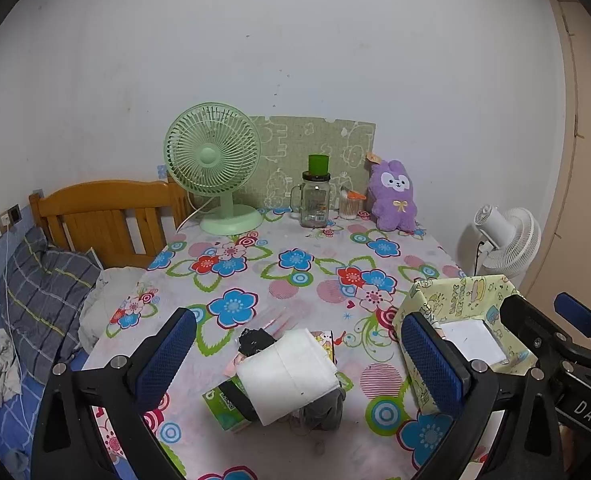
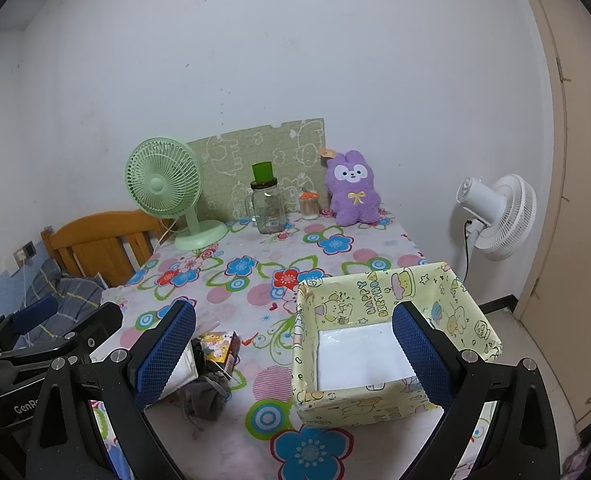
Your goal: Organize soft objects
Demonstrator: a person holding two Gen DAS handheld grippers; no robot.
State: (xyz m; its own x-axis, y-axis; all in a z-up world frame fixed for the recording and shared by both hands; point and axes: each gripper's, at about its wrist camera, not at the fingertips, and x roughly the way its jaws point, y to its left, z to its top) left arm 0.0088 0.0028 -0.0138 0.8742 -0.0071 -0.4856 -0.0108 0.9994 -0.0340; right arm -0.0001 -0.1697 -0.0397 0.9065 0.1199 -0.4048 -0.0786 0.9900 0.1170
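A white paper roll (image 1: 291,376) lies near the table's front edge on a green tissue pack (image 1: 225,400), beside a grey cloth (image 1: 323,408), a black item (image 1: 255,340) and a small cartoon packet (image 2: 219,348). My left gripper (image 1: 297,320) hovers open above this pile, holding nothing. A yellow cartoon-print box (image 2: 375,292) with a bare white bottom stands to the right. My right gripper (image 2: 293,310) is open over the box's left side, also holding nothing. A purple plush (image 2: 353,190) sits upright at the back, against the wall.
At the back stand a green desk fan (image 1: 213,168), a glass jar (image 1: 315,204) with a green cup on top, and a small swab container (image 1: 351,204). A white floor fan (image 2: 495,216) is right of the table. A bed with a wooden headboard (image 1: 107,216) lies to the left.
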